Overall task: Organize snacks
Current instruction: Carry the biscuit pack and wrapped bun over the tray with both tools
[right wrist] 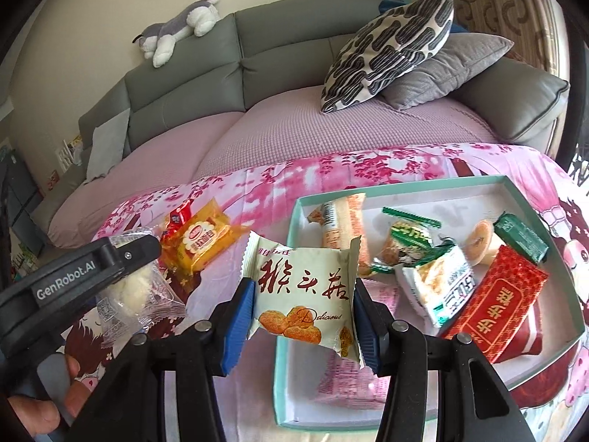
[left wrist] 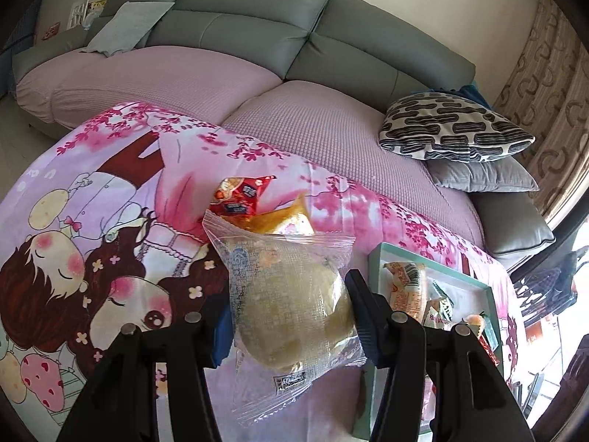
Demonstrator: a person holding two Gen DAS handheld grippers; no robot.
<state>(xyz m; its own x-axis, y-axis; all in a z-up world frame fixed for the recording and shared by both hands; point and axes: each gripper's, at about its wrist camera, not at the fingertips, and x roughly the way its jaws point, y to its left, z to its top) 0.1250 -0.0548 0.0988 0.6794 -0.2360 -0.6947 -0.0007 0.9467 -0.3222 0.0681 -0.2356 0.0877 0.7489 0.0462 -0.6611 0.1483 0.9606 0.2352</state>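
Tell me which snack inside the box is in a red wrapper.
The flat red packet with gold lettering, against the box's near right wall. The other snacks in there come in green, white or orange wrappers.

Cartoon-print cloth point(right wrist: 386, 164) under teal tray point(right wrist: 291, 228)

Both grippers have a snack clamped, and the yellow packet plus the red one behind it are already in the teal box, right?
Not quite. The yellow packet and red packet lie on the blanket, left of the teal box, as the right wrist view shows. Both grippers do hold snacks.
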